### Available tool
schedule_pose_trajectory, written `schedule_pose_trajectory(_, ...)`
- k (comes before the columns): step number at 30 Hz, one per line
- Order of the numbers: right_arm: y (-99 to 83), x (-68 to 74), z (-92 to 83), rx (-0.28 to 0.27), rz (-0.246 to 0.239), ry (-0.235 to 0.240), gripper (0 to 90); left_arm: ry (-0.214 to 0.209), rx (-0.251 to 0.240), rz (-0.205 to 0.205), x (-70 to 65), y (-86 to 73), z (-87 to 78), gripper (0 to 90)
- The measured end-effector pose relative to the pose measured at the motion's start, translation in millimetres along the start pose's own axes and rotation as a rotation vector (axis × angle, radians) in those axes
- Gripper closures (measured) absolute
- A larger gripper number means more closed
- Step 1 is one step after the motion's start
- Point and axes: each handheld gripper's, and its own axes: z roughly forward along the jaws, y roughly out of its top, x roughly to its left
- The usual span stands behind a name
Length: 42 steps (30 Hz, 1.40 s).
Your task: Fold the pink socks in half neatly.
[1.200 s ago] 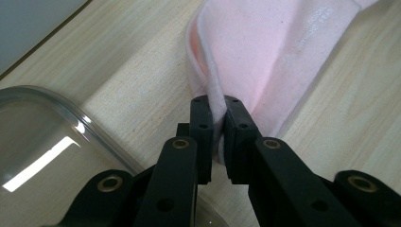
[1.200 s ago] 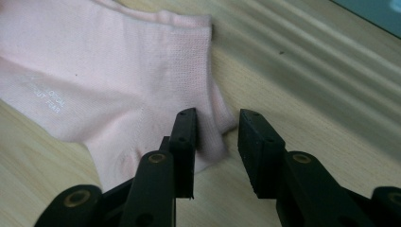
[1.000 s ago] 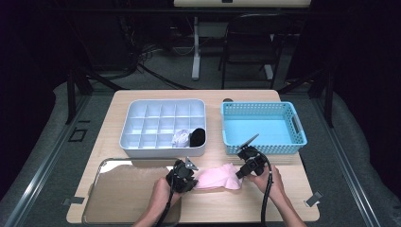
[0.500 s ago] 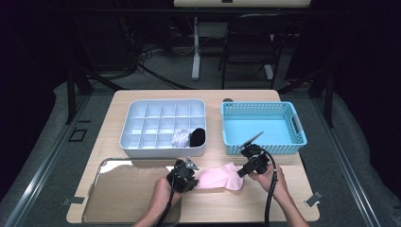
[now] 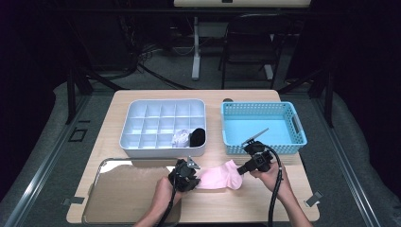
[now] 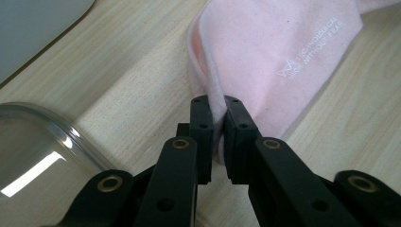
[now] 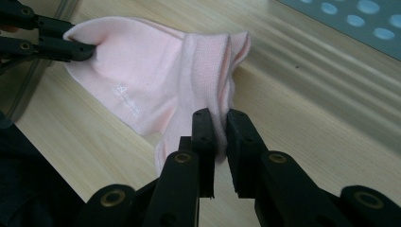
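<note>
Wooden table (image 5: 246, 208); pink sock (image 6: 283, 61) printed "WITHOUT FEAR".

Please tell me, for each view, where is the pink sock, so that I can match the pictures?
High view: the sock lies low in the middle, on the table between both grippers.
Left gripper view: the sock fills the upper right, its edge pinched in the jaws.
Right gripper view: the sock spreads across the upper left and centre, its cuff in the jaws.
Shared landmark: the white lettering on the sock.

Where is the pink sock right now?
In the high view the pink sock lies near the table's front edge, pinched between the left gripper and right gripper, below the blue basket.
</note>
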Motion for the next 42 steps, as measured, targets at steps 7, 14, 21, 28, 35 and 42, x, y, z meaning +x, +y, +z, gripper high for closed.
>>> schedule_pose_trajectory(7,0.6,8.8,-7.6,-0.030,-0.021,0.036,82.4,-0.007,-0.002,-0.036,0.7,2.2,1.7,83.5)
schedule_pose_trajectory(14,2.5,24.7,-12.9,-0.058,-0.066,0.060,82.5,-0.016,-0.004,-0.030,-3.6,5.0,4.0,83.5)
schedule_pose_trajectory(21,5.3,39.7,-1.3,-0.054,-0.092,0.088,82.5,-0.035,-0.009,-0.031,-6.3,6.0,5.7,83.3)
schedule_pose_trajectory(28,8.7,51.4,9.5,-0.015,-0.149,0.071,82.5,-0.071,-0.009,-0.043,-10.1,7.2,7.4,82.7)
schedule_pose_trajectory(35,10.6,58.8,21.5,-0.024,-0.151,0.029,82.4,-0.085,-0.006,-0.050,-13.5,9.6,9.5,81.6)
schedule_pose_trajectory(42,13.1,68.8,31.5,0.000,-0.193,0.006,78.0,-0.101,0.006,-0.059,-12.3,10.7,9.5,69.6)
